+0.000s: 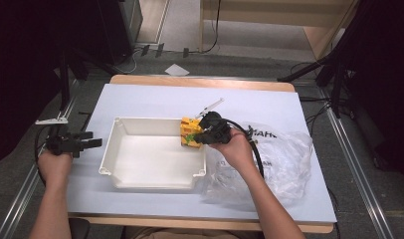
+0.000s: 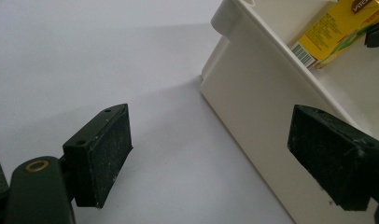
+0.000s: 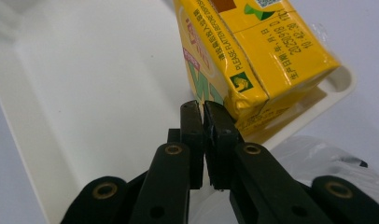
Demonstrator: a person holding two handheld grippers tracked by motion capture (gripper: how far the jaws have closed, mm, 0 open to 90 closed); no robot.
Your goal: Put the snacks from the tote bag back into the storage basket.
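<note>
A yellow drink carton pack [image 1: 189, 131] in clear film leans at the far right corner of the white tray [image 1: 150, 120]. My right gripper [image 1: 195, 136] is at the pack's near edge. In the right gripper view its jaws [image 3: 204, 112] are pressed together beside the pack [image 3: 271, 51], apparently pinching its film at the lower corner, over the tray [image 3: 85, 93]. My left gripper [image 1: 96, 143] hovers left of the tray. It stands open [image 2: 211, 135] with nothing between its pads, facing the tray's outer wall [image 2: 253, 107], with the pack [image 2: 330, 32] beyond.
A crumpled clear plastic bag [image 1: 284, 159] lies right of the tray, under the right forearm, and it shows as a bag [image 3: 318, 154] in the right gripper view. A thin white strip [image 1: 210, 105] lies behind the tray. The white table mat [image 1: 140, 97] is bare at the back.
</note>
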